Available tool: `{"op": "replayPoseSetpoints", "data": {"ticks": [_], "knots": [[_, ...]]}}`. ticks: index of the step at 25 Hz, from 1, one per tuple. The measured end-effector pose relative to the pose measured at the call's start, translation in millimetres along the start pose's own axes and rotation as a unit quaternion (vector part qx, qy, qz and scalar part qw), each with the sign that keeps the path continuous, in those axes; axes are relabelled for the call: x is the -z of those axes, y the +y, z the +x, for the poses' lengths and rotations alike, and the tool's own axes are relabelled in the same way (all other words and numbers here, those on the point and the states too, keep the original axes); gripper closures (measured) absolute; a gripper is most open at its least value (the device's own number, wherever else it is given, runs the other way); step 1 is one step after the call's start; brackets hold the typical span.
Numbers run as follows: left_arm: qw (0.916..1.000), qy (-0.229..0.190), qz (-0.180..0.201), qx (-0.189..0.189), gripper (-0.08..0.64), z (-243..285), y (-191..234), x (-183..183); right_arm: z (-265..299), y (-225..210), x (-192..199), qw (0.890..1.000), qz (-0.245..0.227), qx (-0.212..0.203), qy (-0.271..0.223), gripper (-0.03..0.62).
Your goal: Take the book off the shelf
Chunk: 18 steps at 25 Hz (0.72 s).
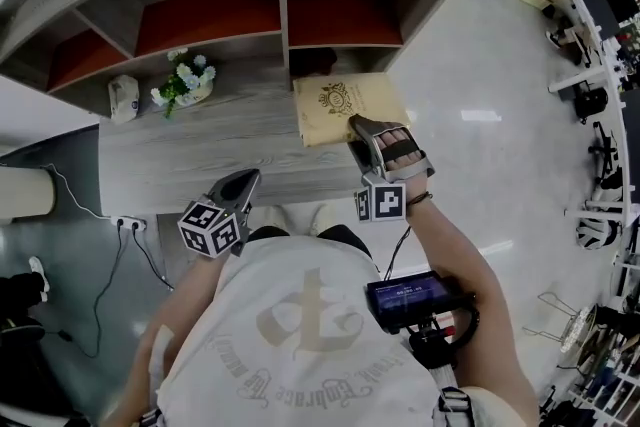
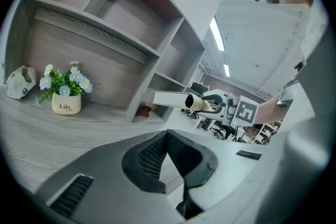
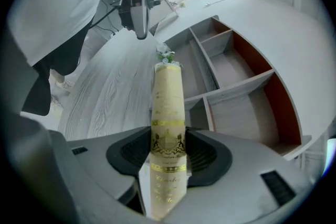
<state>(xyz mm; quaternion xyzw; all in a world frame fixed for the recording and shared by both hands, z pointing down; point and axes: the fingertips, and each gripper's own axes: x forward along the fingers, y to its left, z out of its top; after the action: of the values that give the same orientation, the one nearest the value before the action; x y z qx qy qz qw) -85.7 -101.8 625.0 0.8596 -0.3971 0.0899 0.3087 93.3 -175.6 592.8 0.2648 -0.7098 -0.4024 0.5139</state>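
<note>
Book (image 1: pixel 345 105): tan, gold crest on the cover; out of the shelf (image 1: pixel 280 10), over the desk (image 1: pixel 200 150) in front of the lower right cubby. Whether it touches the desk I cannot tell.
Right gripper (image 1: pixel 358 125): jaws clamped on the book's spine edge.
Left gripper (image 1: pixel 248 179): fingertips together with nothing between them, by the desk's near edge, well apart from the book.
Around: flower pot (image 1: pixel 185 87) and white cap (image 1: pixel 123 98) on the desk to the left; a small dark thing (image 1: pixel 312 63) in the cubby behind the book.
Writing: "Life" on the pot; the book's gold script is too small to read.
Surface: grey wood-grain desk; the shelf has the same grain, with red-brown back panels.
Room: pale glossy floor (image 1: pixel 480 165), office gear along the right, a cable (image 1: pixel 125 245) on the left.
</note>
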Motion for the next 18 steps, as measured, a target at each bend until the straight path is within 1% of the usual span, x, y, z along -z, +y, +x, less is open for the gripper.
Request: {"op": "replayPoseSetpoints", "data": {"ticks": [4, 9, 14, 18], "knots": [[0.9999, -0.003, -0.003, -0.012, 0.554, -2, 3, -1, 10, 19, 2, 1.0, 0.005, -0.02, -0.001, 0.387], [0.9996, 0.0, -0.007, -0.026, 0.554, -3, 5, -4, 24, 46, 6, 0.998, 0.003, -0.055, 0.0, 0.387], [0.9988, 0.001, -0.015, -0.047, 0.552, -12, 12, 1, 45, 77, 7, 0.996, -0.001, -0.089, 0.002, 0.387], [0.9977, 0.003, -0.023, -0.064, 0.554, -20, 18, 5, 62, 92, 9, 0.995, -0.004, -0.103, 0.005, 0.387]]}}
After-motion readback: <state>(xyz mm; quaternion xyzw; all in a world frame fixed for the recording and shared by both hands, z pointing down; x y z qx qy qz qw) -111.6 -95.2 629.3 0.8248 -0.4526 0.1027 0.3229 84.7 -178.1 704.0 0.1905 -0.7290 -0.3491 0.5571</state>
